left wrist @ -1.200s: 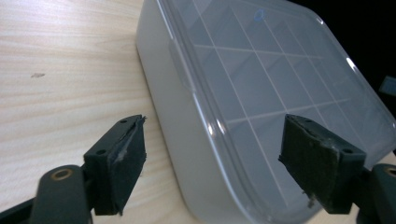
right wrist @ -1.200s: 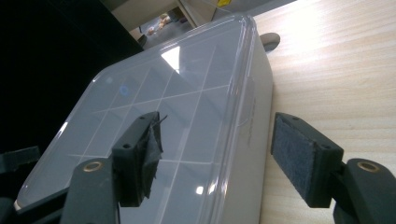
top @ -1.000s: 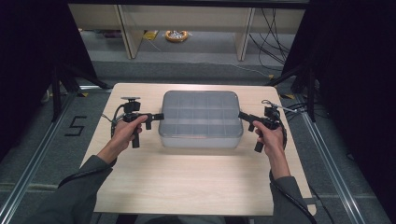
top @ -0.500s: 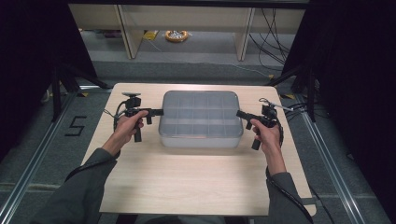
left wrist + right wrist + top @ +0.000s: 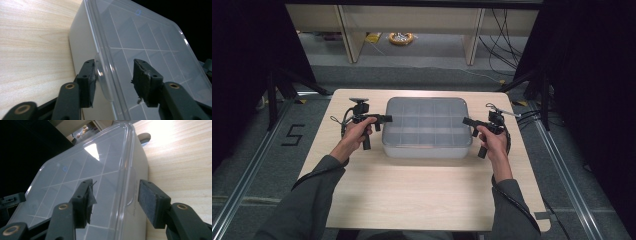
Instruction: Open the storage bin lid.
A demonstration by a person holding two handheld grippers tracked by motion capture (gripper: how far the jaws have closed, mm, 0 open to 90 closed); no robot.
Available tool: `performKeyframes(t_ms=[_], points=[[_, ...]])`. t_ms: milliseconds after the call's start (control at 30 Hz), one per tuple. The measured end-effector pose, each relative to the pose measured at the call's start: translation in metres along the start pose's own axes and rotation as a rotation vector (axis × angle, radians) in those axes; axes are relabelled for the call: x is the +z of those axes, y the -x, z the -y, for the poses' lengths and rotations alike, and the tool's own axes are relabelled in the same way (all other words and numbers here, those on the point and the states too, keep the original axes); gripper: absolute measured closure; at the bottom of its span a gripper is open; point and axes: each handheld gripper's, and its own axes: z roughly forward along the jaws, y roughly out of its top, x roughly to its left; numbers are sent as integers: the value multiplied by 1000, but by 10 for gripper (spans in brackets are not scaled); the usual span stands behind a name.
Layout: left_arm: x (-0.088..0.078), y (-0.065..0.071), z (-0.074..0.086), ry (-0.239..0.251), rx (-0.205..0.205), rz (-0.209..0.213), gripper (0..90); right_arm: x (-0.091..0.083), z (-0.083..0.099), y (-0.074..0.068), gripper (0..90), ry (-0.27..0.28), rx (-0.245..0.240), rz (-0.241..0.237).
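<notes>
A translucent plastic box [image 5: 427,127] with a clear lid over a grid of compartments sits on the wooden table [image 5: 422,190]. My left gripper [image 5: 388,119] is at the box's left end. Its jaws have just been closing, and they straddle the lid's small tab [image 5: 102,75]: one pad [image 5: 87,85] lies against the tab from below, while the other [image 5: 141,80] stands off above the lid. My right gripper [image 5: 466,121] is at the box's right end. Its jaws have also just been closing, and they stand on either side of the lid's edge tab [image 5: 130,192] with gaps.
Bare wood lies in front of the box and along both sides. Behind the table stand pale shelf legs, with cables and a yellow object [image 5: 401,38] on the floor. A "5" mark [image 5: 293,135] is on the floor at the left. Dark curtains flank the table.
The left gripper has moved in to the box's left edge and its jaws have narrowed around the lid's rim. The right gripper's jaws have narrowed slightly at the right edge.
</notes>
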Motion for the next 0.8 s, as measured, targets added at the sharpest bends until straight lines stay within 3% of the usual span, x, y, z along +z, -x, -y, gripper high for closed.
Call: performKeyframes(t_ms=[33,67,133,167,233,267,300,333,367,400,633,667,700,800], points=[[0,1,0,9,0,-5,537,0,0,-2,491,-12,28,-1],[0,1,0,14,-4,-7,546,2,0,-1,497,-2,11,2],[0,1,-1,12,-7,-9,550,4,-1,-2,511,2,33,0],[0,1,0,13,-4,-10,549,6,-1,2,531,15,-27,7],[0,2,0,20,-4,-17,556,7,0,2,564,28,-36,23],[-1,2,0,18,-1,-17,559,5,1,-4,574,8,31,30],[-1,2,0,18,-2,-17,560,7,1,0,589,29,-31,42],[-2,3,1,17,-5,-18,564,5,2,-7,601,18,43,49],[-2,3,1,17,-8,-20,568,5,1,-7,608,29,23,61],[-2,3,1,16,-8,-22,571,6,1,-8,612,35,39,58],[-7,8,-1,27,4,-31,584,2,0,-11,628,70,13,83],[-8,9,-1,29,2,-32,589,1,1,-15,629,53,80,68],[-9,9,-1,30,0,-31,595,2,1,-13,629,68,52,71],[-11,11,0,26,4,-34,605,2,2,-11,635,83,50,71]])
